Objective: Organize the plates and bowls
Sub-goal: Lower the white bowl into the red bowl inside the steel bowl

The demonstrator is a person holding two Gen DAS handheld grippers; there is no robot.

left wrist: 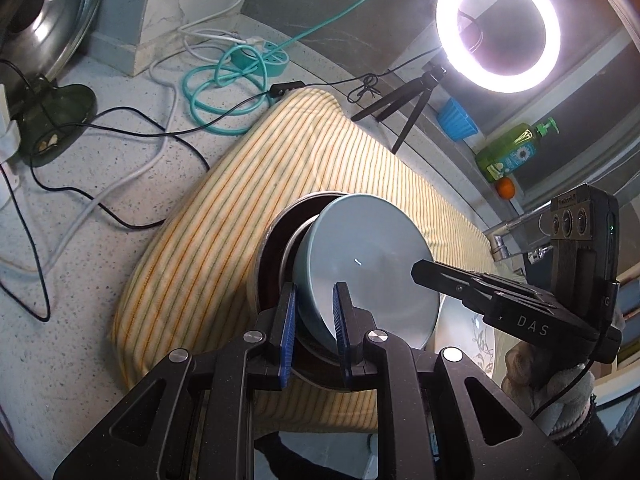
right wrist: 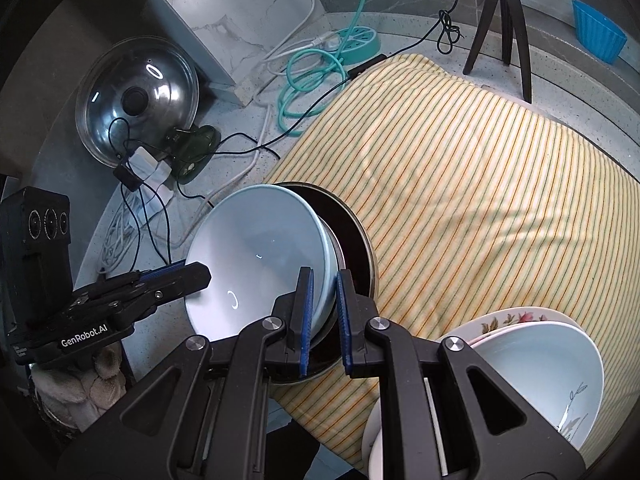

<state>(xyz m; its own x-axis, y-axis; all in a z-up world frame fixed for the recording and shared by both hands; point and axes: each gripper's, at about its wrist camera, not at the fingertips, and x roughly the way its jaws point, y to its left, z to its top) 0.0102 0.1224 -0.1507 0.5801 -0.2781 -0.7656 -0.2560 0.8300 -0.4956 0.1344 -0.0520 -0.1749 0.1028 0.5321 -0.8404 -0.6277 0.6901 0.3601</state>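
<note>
Both claws pinch our blue bowl: left gripper and right gripper clamped on opposite rims, tilted over the dark bowl on the striped cloth. Thin rim grips; uneven lowering could make it slip and chip.

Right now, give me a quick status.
Left gripper and right gripper shut on blue bowl rim. Bowl tilted inside dark pan. Nothing blocking.

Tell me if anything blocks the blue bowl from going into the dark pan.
Nothing visible does. Both tongs, left and right, grip the blue bowl by opposite rims, tilted at the dark pan's open mouth.
</note>
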